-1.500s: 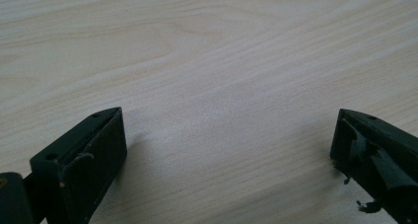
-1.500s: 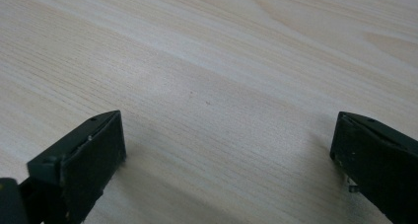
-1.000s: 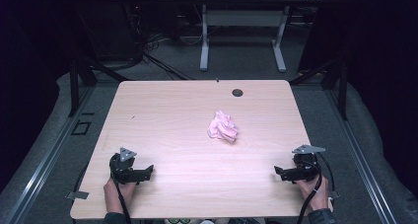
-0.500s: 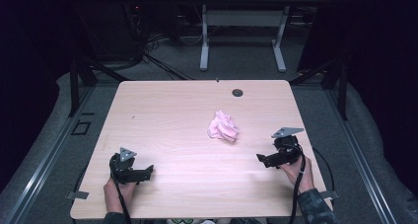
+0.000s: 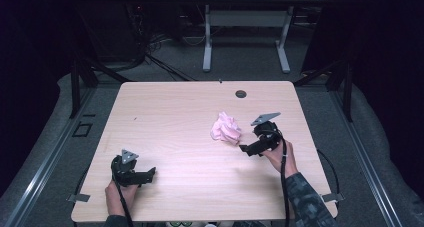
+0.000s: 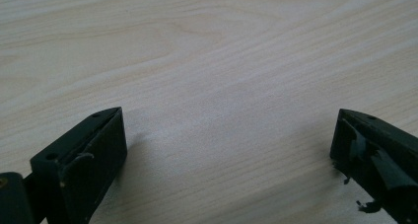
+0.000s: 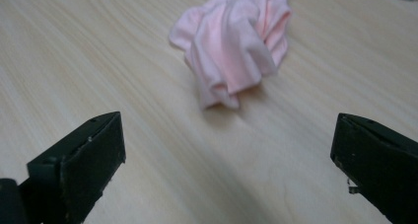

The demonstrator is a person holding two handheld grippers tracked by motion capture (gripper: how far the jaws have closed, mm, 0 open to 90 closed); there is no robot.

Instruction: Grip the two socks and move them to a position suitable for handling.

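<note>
Right hand-held gripper (image 5: 248,149) now nearer the pink cloth (image 5: 226,128), jaws wide, empty.

Light wood table (image 5: 190,137); crumpled pink cloth (image 5: 226,128) right of centre; dark grommet (image 5: 241,94) near far edge.

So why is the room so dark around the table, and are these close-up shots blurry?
High view: light falls on the table, the surroundings stay nearly black. Right gripper view: the pink cloth looks soft, with a faint shadow beneath, and the near black jaws are blurred. Left gripper view: the wood grain is fairly clear, the jaws' edges are soft and cast dim shadows.
</note>
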